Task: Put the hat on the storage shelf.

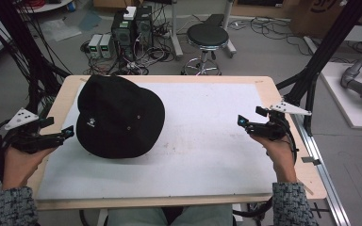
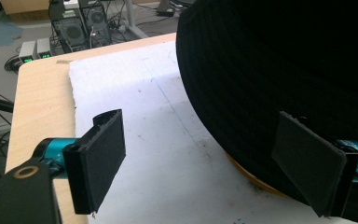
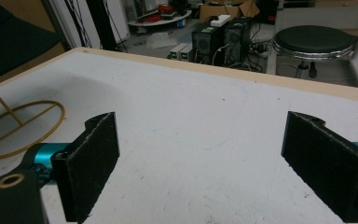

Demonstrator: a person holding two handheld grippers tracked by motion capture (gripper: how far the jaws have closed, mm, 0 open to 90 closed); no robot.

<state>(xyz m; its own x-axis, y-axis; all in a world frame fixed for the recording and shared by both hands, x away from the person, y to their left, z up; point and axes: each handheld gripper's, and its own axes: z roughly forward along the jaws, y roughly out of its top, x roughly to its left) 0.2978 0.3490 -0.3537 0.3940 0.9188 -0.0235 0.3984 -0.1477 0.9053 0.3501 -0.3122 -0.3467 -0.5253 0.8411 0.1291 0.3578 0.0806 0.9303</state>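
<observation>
A black hat [image 1: 119,115] lies on the white mat at the left of the counter [image 1: 264,84]. It looks light and soft, likely to sag when lifted, so the brim edge is the sensible hold. The left tool [image 2: 209,163] stands wide at that brim; the right tool [image 3: 209,161], also wide, waits well apart.

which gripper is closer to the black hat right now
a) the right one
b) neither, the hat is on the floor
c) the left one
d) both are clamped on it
c: the left gripper sits open right at the brim of the black hat, while the right gripper is open far across the white mat.
</observation>
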